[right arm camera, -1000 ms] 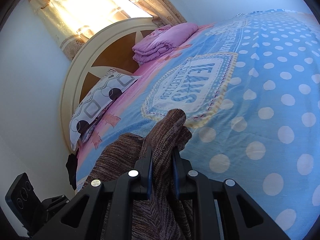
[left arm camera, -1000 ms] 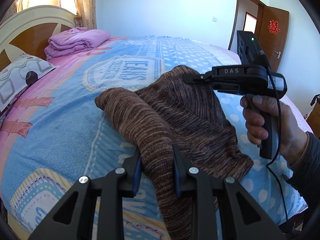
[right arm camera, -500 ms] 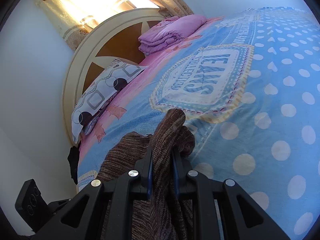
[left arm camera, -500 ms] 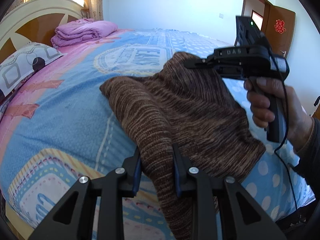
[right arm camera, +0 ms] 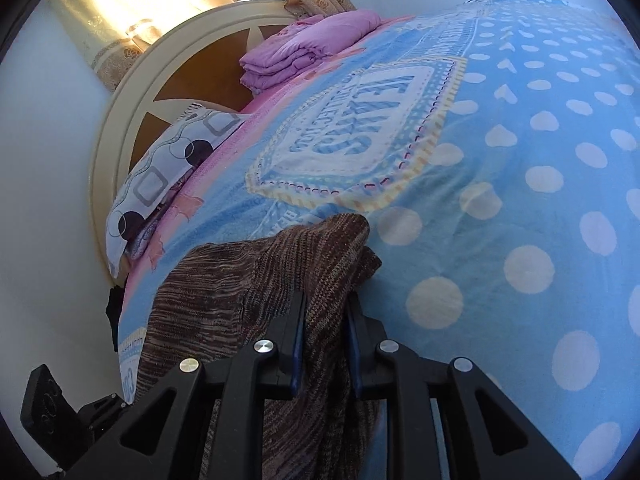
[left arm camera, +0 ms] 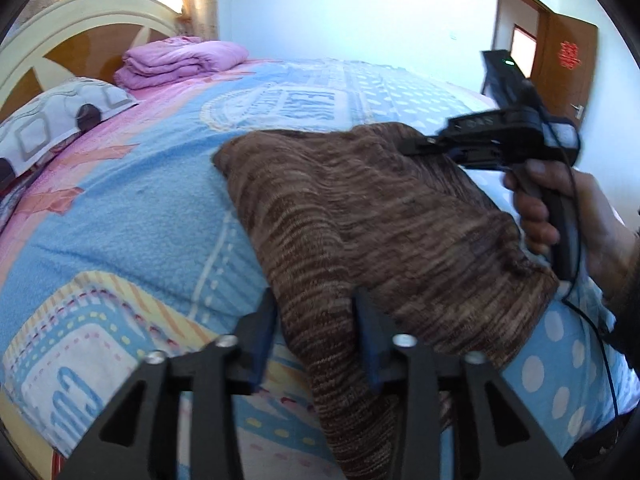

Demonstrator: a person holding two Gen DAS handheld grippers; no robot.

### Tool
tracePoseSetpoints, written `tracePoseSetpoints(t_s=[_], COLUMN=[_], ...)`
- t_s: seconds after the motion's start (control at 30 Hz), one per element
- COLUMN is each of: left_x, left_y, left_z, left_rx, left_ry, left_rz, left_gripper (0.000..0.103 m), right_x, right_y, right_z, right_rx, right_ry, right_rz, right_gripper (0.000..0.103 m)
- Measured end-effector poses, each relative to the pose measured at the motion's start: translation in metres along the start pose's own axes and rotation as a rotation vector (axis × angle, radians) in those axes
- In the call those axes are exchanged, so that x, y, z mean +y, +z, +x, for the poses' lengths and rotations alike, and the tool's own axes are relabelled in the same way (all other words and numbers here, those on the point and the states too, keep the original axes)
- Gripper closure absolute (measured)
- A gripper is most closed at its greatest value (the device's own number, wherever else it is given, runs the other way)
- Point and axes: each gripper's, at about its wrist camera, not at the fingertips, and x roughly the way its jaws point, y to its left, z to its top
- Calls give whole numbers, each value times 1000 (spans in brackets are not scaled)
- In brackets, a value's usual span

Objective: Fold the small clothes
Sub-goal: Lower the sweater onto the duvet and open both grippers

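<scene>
While right gripper (right arm camera: 323, 312) hides it, hand (left arm camera: 576, 216) shows left

hidden: brown knit garment (left arm camera: 384, 216) lower end, behind claw frame | blurred: door (left arm camera: 568, 68) sign

open blanket (right arm camera: 540, 184) ahead, pillow (right arm camera: 160, 176), folded quilt (right arm camera: 304, 52)

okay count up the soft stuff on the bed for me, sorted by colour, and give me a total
Brown: 1, the knit garment, lying between both grippers' opening jaws
Purple: 1, the folded blanket by the headboard
Grey and white patterned: 1, the pillow
Blue and pink: 1, the bedspread under them all
Total: 4
</scene>
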Motion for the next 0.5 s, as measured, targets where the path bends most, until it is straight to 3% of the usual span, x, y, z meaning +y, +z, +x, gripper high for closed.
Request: tracePoseSetpoints(t_s=[0.13,0.2,0.23,0.33,0.5], left_x=[1,4,5,6,13], left_y=[6,11,14,20,30], left_z=[-15,-23,-24,-16,10], left_rx=[-57,-100,-117,-132,-121], left_ry=[33,52,66,123,176], left_rz=[2,-20,-25,-7,-28], left_gripper=[48,28,26,26,26], right_x=[24,37,42,56,62], right_y=[-18,-35,-46,-84,-124], right_z=[-34,-61,-74,-95,-79], right_rx=[-39,-67,-66,-23,63], right_ry=[-48,-6,12,27,-32], right_rz=[-90,-104,-103,-95,-91], right_gripper=[76,76,76,76,77])
